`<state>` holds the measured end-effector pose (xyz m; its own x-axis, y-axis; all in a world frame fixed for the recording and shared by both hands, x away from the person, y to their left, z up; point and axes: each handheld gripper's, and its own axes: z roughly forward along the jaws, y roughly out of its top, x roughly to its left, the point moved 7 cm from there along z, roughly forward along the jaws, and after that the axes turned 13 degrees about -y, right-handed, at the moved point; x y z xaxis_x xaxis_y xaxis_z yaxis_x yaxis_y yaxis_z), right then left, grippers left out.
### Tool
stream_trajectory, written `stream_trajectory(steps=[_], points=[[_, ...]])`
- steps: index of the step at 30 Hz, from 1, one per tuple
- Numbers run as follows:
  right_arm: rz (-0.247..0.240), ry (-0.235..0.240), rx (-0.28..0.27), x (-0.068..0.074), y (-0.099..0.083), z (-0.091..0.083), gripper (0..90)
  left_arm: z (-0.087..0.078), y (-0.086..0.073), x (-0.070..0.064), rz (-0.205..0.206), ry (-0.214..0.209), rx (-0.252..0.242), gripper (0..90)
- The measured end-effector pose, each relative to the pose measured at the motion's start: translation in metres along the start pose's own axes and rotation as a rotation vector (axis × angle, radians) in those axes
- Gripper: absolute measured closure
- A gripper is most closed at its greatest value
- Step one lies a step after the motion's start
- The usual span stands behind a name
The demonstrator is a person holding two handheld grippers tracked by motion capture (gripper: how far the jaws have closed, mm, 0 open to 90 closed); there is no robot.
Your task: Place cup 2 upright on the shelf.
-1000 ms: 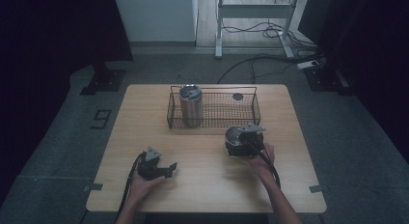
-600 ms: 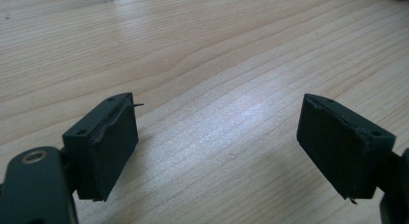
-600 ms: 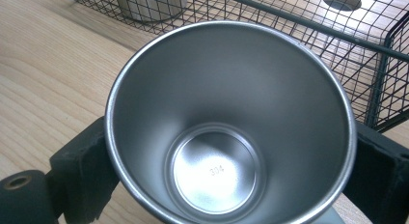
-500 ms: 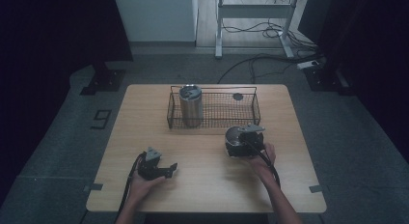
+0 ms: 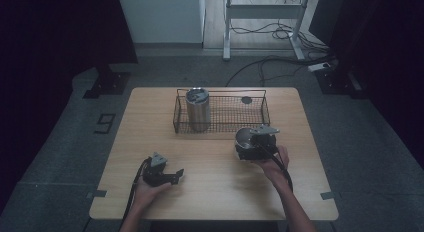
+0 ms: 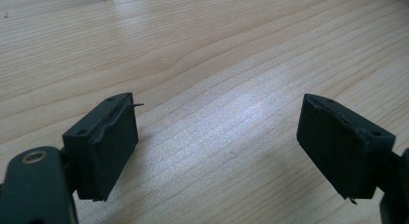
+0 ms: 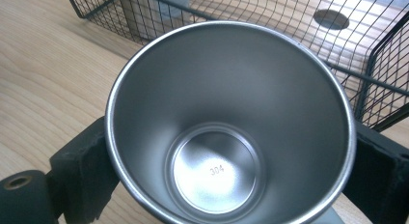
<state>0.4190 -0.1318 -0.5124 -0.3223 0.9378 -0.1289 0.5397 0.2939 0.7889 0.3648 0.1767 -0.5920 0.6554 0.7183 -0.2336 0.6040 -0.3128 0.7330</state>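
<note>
Looking down into the steel cup (image 7: 230, 132) from the right gripper view, its outer wall and base are hiding behind its own rim, so I can't tell whether it's resting on the table (image 5: 215, 192) or hovering off it. The right gripper (image 5: 256, 142) is clamping it, one black jaw pressing each side, just in front of the wire basket (image 5: 221, 112) near that basket's right end. The cup's long axis is running roughly upright, mouth pointing up toward the camera, with "304" stamped inside the bottom. Inside the basket, a taller steel tumbler (image 5: 197, 108) is standing at the left end and a small dark disc (image 5: 246, 100) is lying toward the right, too small to identify. The left gripper (image 5: 172, 176) is sitting well in front of the basket's left end, jaws spread wide over bare wood, gripping nothing.
</note>
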Motion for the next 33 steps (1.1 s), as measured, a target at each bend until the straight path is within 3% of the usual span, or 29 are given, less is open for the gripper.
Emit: stream_trajectory(steps=[12, 33], points=[[0.006, 0.012, -0.034, -0.005, 0.014, -0.017, 6.7, 0.0, 0.0, 0.0, -0.001, -0.002, -0.001, 14.8], [0.018, 0.016, -0.077, -0.009, 0.033, -0.032, 6.7, 0.0, 0.0, 0.0, -0.006, -0.008, 0.006, 14.9]])
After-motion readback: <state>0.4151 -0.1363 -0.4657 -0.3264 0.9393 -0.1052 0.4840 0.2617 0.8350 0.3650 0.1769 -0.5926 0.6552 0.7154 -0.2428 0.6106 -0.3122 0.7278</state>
